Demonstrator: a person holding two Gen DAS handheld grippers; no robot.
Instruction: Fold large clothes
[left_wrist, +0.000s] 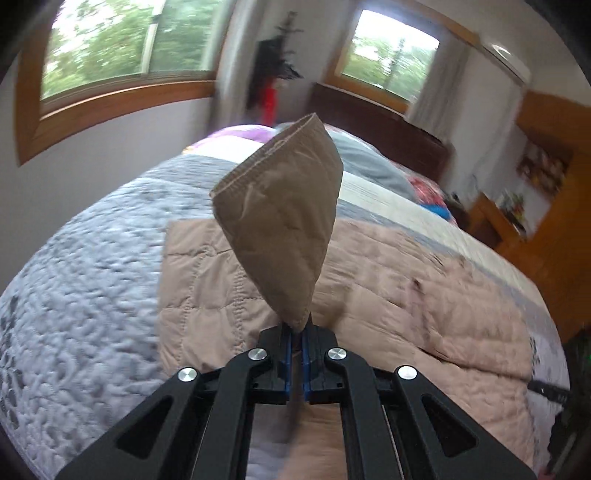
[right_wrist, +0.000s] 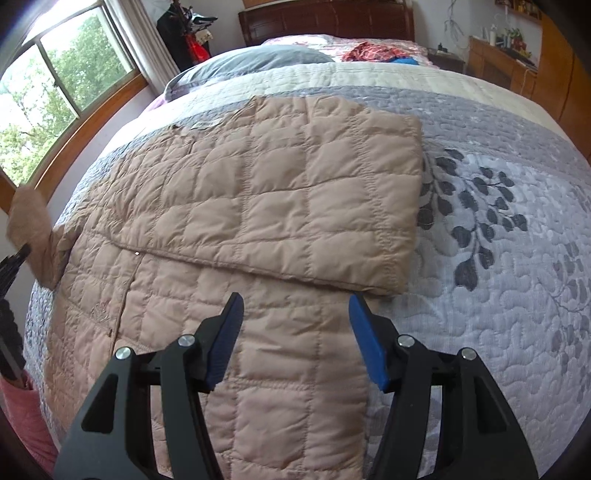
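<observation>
A beige quilted jacket (right_wrist: 258, 206) lies spread on the bed, its right side folded over the body. My left gripper (left_wrist: 298, 338) is shut on the jacket's sleeve cuff (left_wrist: 280, 214), which sticks up in front of the lens, lifted off the bed. The rest of the jacket (left_wrist: 424, 295) lies below it. In the right wrist view that lifted sleeve (right_wrist: 31, 229) shows at the far left edge. My right gripper (right_wrist: 295, 314) hovers open over the jacket's near part, nothing between its blue pads (right_wrist: 365, 343).
The bed carries a grey-lilac quilted bedspread (right_wrist: 498, 295) with a dark leaf print. A grey pillow (right_wrist: 258, 61) and bright clothes (right_wrist: 376, 51) lie near the wooden headboard (right_wrist: 325, 18). Windows (right_wrist: 48, 92) are on the left wall, wooden furniture (right_wrist: 506, 62) on the right.
</observation>
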